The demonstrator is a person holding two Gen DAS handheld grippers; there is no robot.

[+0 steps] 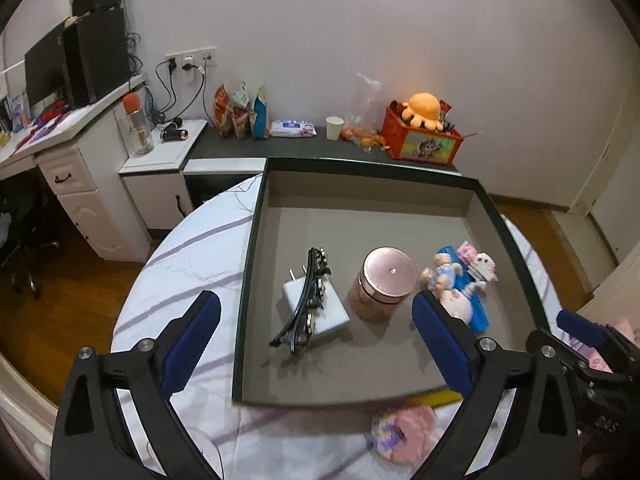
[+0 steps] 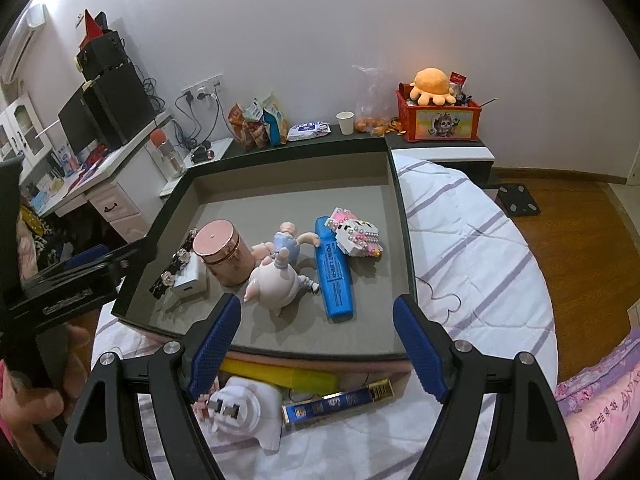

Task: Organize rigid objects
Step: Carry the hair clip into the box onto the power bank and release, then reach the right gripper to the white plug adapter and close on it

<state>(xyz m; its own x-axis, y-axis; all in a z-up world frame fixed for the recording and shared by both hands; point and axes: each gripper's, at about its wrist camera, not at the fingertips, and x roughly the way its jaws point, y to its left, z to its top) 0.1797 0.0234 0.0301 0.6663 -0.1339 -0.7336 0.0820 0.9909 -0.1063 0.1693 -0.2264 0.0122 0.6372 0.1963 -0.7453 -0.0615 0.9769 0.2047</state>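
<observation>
While the tray [image 2: 402, 216] already holds several things, the white plug [image 2: 240, 412] lies outside it on the bed at about six o'clock from the right gripper [image 2: 318, 346], nearer than the left gripper [image 1: 316, 344], both with fingers wide apart and empty.

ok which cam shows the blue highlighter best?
Right wrist: the blue highlighter lies fully exposed in the tray, its printed label readable. In the left wrist view the pig figurine and a gripper finger cover most of it.
</observation>
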